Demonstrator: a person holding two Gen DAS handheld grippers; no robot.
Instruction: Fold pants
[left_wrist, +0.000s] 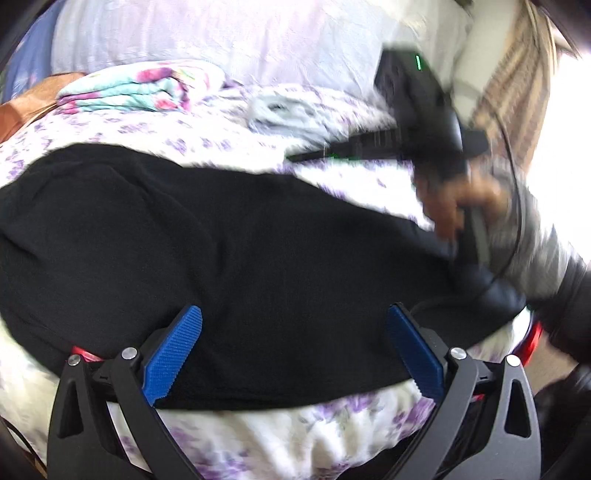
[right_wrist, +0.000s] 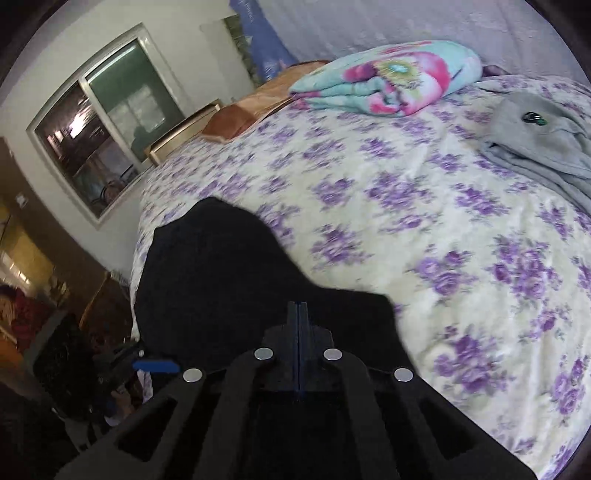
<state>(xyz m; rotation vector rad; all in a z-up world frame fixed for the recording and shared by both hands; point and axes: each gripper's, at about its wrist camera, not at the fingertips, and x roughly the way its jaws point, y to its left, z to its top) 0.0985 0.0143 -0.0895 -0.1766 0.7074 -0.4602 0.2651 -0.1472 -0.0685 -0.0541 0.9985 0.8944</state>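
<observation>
At the bottom of the left wrist view, the left gripper (left_wrist: 293, 347) hangs with its blue pads wide apart over the black pants (left_wrist: 221, 251), holding nothing. The pants lie across the flowered bedspread (left_wrist: 229, 125), filling the middle of the frame. In the right wrist view, the right gripper (right_wrist: 297, 314) is pressed together, seemingly pinching a pants edge to lift it. Farther off, upper right, lies a grey garment (right_wrist: 535, 140).

Floral bedspread (right_wrist: 424, 206), folded blanket (right_wrist: 391, 77), grey garment (right_wrist: 543, 144)
</observation>
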